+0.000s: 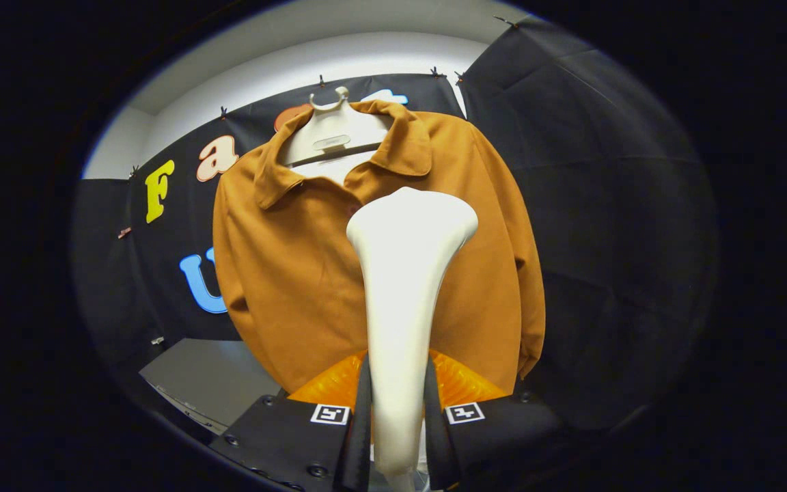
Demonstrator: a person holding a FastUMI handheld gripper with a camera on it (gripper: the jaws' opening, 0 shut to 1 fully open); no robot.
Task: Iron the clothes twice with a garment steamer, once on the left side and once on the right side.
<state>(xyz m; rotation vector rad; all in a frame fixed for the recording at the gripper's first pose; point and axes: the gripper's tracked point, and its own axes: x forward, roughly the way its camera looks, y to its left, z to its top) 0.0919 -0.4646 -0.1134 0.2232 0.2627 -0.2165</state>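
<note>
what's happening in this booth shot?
A person-held gripper is shut on the handle of a white plastic garment steamer, both fingers pressing its sides. The steamer's wide head is raised in front of the chest of a brown collared shirt, near the middle, just below the collar. The shirt hangs on a white plastic hanger against the black cloth wall. Whether the head touches the fabric cannot be told. A grey flat surface sits lower, beside the shirt's hem.

**Bright centre, dim edges**

Light from overhead/front; steamer [407, 273] near blown-out white, mild glare. Shirt [298, 273] evenly lit, soft shadow w/ folds. Strong fisheye bend at edges, surroundings dark. Focus sharp; fingers [359, 437] slightly soft.
</note>
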